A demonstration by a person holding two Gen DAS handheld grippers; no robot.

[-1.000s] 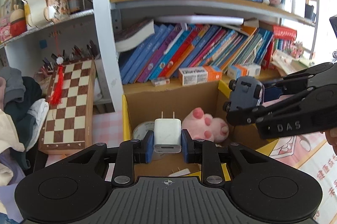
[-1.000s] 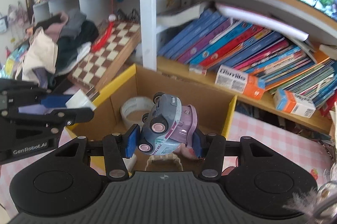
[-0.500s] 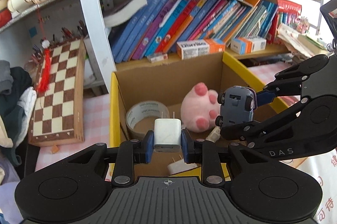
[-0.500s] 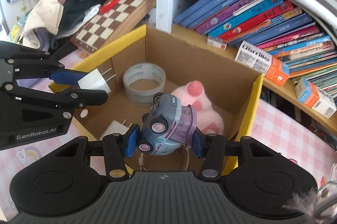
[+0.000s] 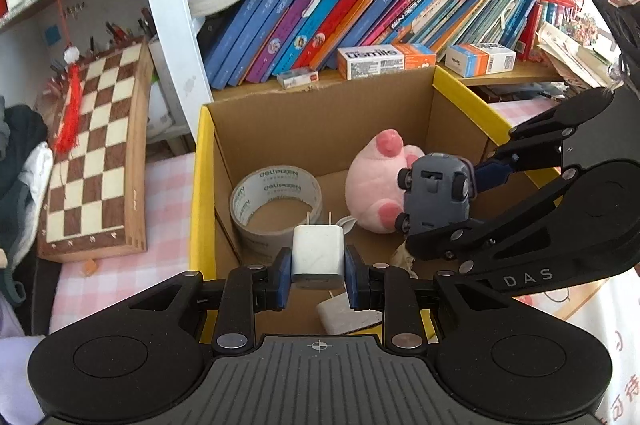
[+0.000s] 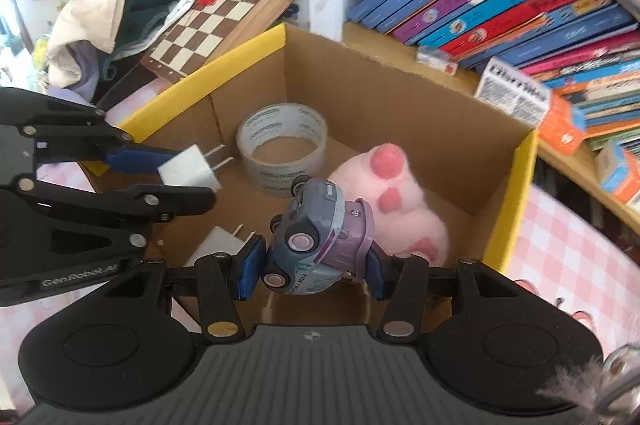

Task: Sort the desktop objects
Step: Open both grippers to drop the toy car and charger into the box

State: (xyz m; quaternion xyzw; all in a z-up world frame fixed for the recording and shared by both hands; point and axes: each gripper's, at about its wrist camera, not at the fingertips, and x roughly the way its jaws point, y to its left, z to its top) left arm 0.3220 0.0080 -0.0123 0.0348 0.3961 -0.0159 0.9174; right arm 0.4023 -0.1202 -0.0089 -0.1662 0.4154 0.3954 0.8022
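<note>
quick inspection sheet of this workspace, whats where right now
surface: pink checked tablecloth under an open cardboard box with yellow flaps
job's things: white plug adapter and toy car held above the box; inside lie a tape roll, a pink plush and a second white adapter
clutter: chessboard leaning left of the box; pile of clothes beyond it
grippers: left gripper shut on the plug adapter; right gripper shut on the toy car
cables: nothing seen
surroundings: shelf of leaning books and small cartons behind the box
</note>
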